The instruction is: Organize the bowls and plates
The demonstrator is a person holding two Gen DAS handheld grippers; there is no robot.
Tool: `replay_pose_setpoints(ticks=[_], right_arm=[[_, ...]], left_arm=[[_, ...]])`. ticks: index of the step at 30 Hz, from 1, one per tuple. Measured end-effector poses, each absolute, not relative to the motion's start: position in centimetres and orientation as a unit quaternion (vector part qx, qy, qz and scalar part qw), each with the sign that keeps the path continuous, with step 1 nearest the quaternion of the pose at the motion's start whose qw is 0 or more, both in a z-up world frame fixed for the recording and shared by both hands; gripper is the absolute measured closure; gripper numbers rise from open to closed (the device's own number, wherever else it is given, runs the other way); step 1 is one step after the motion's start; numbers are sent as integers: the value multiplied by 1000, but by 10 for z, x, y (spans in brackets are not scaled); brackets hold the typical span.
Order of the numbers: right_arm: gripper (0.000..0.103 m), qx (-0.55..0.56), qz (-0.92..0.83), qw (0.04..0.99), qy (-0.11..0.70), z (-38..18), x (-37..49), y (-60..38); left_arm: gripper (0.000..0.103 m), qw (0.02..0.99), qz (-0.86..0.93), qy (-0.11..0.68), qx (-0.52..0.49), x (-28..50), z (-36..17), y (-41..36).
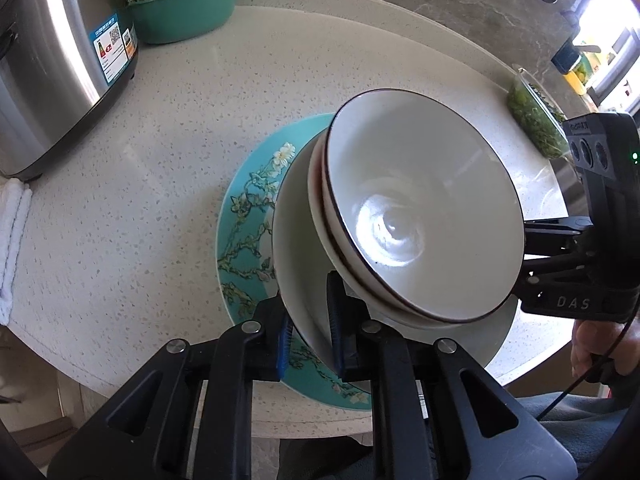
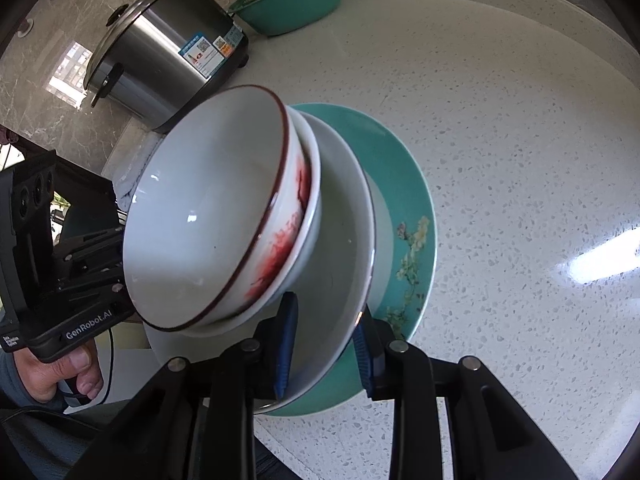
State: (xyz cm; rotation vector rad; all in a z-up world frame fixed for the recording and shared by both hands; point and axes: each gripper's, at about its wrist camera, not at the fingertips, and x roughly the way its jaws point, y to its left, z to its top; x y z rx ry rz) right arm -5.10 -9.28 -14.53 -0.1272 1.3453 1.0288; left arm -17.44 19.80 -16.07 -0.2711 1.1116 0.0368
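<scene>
Glossy glazed ceramic bowls (image 1: 424, 208); brushed stainless-steel cooker (image 2: 168, 40); speckled polished stone countertop (image 2: 520, 160); matt black plastic grippers.

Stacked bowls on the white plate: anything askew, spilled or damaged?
The two nested bowls look tilted on the white plate, which both tongs clamp by its rim above the teal plate. Nothing spilled; the red marks look like glaze.

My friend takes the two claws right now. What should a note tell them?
Left claw: shut on the white plate, near rim.
Right claw: shut on the same plate, opposite rim.
Two stacked bowls sit in that plate, which is over the teal flowered plate on the table.
Done: bowls nested, plate gripped.
Left: probably setting it flat and letting go.
</scene>
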Motion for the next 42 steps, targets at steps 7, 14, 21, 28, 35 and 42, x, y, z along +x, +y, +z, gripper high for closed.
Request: replay_pose_setpoints(ticks=[7,14,21,28,35,42], right_arm=[[64,-59,442,669,595,-144,-55,-86],[8,-42,434,692,575,-113,-78,-107],[0,-17,417,730,542,-70,-85,-150],[0,-1,391,789,474,-28,-86,-181],[0,11,317,818,479,-15,-98,-187],[0,16,271,838,474,-5,-109,-181]], left_arm=[[80,846,11,515,-140,-183,-156,212],[19,869,20,472,-148,-217,-119,239],[9,907,64,396,-128,-245,-59,238],[9,916,139,334,-171,-263,-18,210],[9,897,131,411,-98,-254,-28,162],[9,890,133,430,-74,-252,-38,155]])
